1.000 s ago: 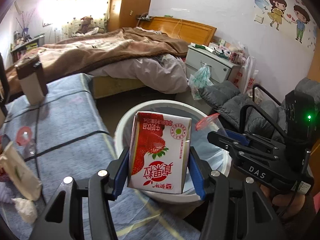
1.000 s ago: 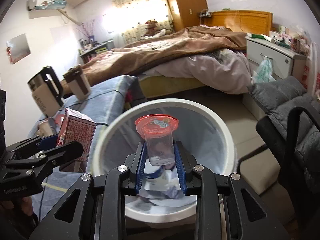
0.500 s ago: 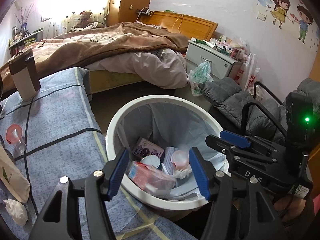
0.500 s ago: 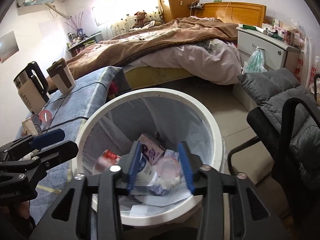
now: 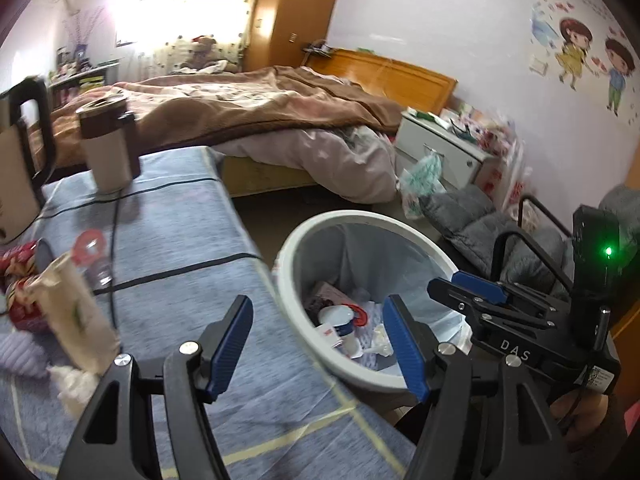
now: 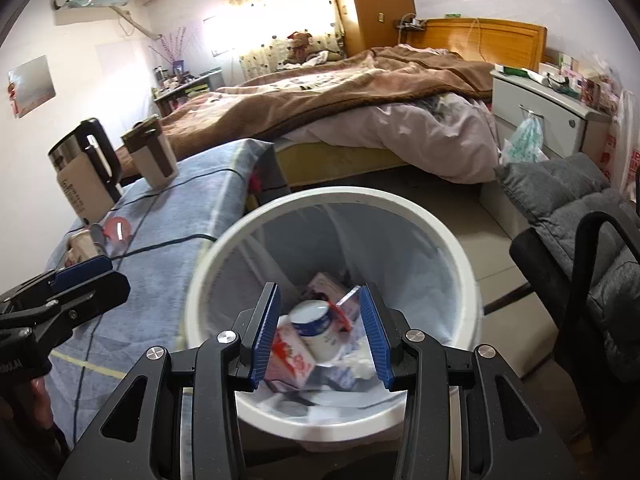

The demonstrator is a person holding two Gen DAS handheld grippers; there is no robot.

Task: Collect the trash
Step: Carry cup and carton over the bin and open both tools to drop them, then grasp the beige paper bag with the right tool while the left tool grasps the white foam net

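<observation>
Both the left gripper [image 5: 318, 344] and right gripper [image 6: 320, 332] are hovering with fingers spread and gripping nothing, while the carton [image 6: 290, 360] and cup [image 6: 314, 330] are lying below them inside the bin [image 6: 460, 256] beside the surface [image 5: 180, 240].

Bin [image 6: 460, 248]: on the floor, just beside the table's [image 5: 192, 216] edge, to its right.
In bin: carton [image 6: 290, 354], cup [image 6: 314, 330], wrappers.
On table: mug [image 5: 106, 148], kettle [image 6: 86, 172], paper bag [image 5: 76, 312], cable.
Bed [image 6: 360, 92]: behind table and bin.
Nightstand [image 6: 548, 108]: right of bed.
Chair [image 6: 580, 216]: right of bin.
</observation>
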